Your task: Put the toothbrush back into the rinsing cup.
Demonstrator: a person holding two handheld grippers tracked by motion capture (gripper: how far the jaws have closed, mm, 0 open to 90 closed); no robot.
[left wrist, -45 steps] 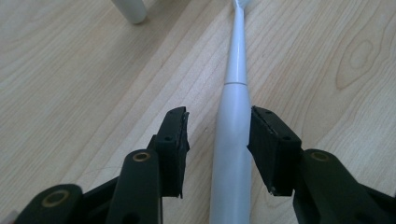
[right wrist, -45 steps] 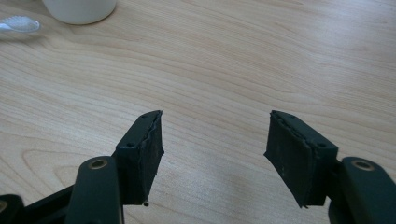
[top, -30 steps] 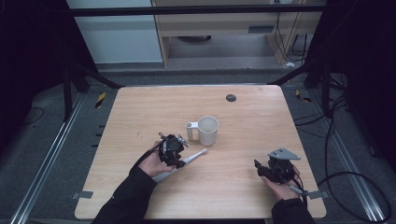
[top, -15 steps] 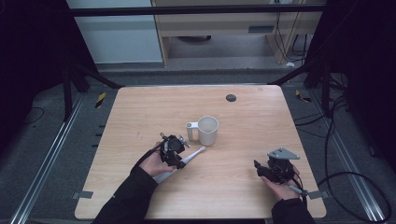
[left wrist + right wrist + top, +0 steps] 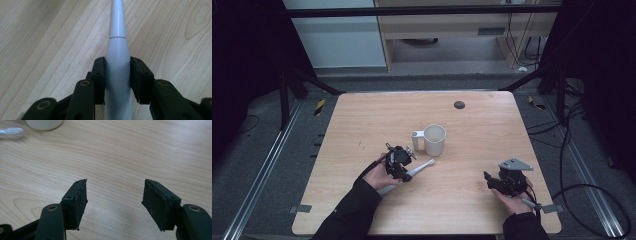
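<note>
**High view: left claw clamps toothbrush, right claw open**

High view, lower left of centre: the left claw (image 5: 404, 171) lies low over the table (image 5: 362, 120), closed on a white electric toothbrush (image 5: 419, 167) whose head points toward the upper right. In the left gripper view, both pads (image 5: 99, 80) press the toothbrush handle (image 5: 117, 72). Frame centre: a white mug (image 5: 434, 139) stands upright, handle to the left, just beyond the brush head. Lower right: the right claw (image 5: 490, 180) is held above bare wood. In the right gripper view its jaws stand wide apart, gripping nothing.
</note>
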